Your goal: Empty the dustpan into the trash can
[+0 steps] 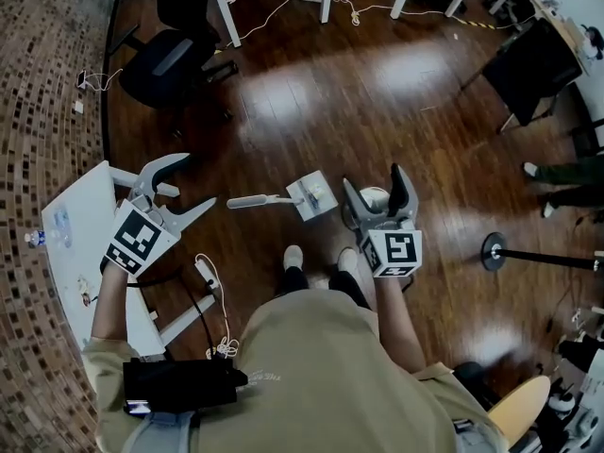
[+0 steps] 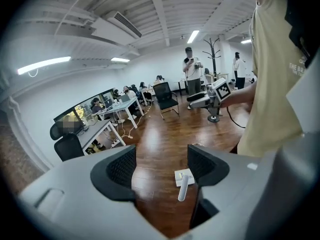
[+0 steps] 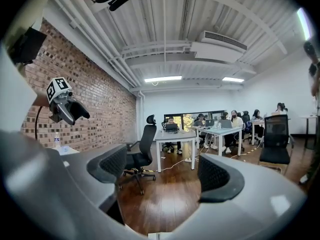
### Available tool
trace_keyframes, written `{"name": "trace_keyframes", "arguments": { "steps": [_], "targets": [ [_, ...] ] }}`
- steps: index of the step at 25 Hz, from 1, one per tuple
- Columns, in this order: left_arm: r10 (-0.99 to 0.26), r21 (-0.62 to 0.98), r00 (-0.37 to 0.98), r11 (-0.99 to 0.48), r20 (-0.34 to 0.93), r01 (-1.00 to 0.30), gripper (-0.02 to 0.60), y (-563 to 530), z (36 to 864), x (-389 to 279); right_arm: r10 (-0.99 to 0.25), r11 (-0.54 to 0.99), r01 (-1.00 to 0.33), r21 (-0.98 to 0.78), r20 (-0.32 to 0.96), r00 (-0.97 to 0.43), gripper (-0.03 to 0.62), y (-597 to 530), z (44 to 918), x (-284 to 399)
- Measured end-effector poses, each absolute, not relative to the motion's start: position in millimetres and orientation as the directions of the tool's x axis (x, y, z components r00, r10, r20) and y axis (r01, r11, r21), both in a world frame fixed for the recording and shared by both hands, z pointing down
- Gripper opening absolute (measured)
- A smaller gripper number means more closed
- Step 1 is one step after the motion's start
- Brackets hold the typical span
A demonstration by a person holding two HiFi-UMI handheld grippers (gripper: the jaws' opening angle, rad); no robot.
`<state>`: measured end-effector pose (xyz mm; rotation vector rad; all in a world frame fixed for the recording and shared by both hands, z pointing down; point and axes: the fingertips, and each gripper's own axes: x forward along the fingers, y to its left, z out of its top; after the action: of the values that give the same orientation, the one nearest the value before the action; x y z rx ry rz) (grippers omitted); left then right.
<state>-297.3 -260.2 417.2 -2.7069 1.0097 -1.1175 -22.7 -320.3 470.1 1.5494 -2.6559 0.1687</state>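
A white dustpan (image 1: 312, 196) lies on the dark wood floor just ahead of the person's shoes, its long handle (image 1: 255, 201) pointing left. In the left gripper view the dustpan (image 2: 183, 176) shows on the floor beyond the jaws, apart from them. My left gripper (image 1: 193, 182) hangs open and empty in the air to its left, above the white table's corner. My right gripper (image 1: 373, 179) is open and empty right of the dustpan, pointing nearly level. A pale round object (image 1: 375, 196) peeks out behind it; I cannot tell what it is.
A white table (image 1: 80, 225) with a water bottle (image 1: 38, 239) stands at the left by the brick wall. A black office chair (image 1: 165, 64) is beyond it. A power strip and cable (image 1: 206, 272) lie by the table leg. A stand's round base (image 1: 494, 250) is at the right.
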Motion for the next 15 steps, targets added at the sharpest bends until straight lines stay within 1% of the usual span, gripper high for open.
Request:
{"name": "trace_keyframes", "arguments": {
  "steps": [5,9,12,15],
  "targets": [
    [-0.493,-0.274,0.509,-0.852,0.706,-0.445,0.327,-256,407,-311,-0.856,0.503,-0.862,-0.061,0.105,-0.506,0.437,-325,467,-25],
    [-0.412,-0.272,0.439,-0.897,0.798,-0.348,0.339,-257,411,-322,-0.847,0.517,-0.854,-0.059,0.106,-0.520,0.437,-329,466,-30],
    [-0.338,-0.265,0.337,-0.933,0.879,-0.245,0.384,-253,420,-332,-0.842,0.527,-0.848,-0.054,0.105,-0.530,0.437,-329,462,-32],
    [-0.257,-0.210,0.298,-0.960,0.919,-0.183,0.434,-243,420,-333,-0.841,0.526,-0.848,-0.059,0.113,-0.530,0.437,-331,464,-29]
  ]
}}
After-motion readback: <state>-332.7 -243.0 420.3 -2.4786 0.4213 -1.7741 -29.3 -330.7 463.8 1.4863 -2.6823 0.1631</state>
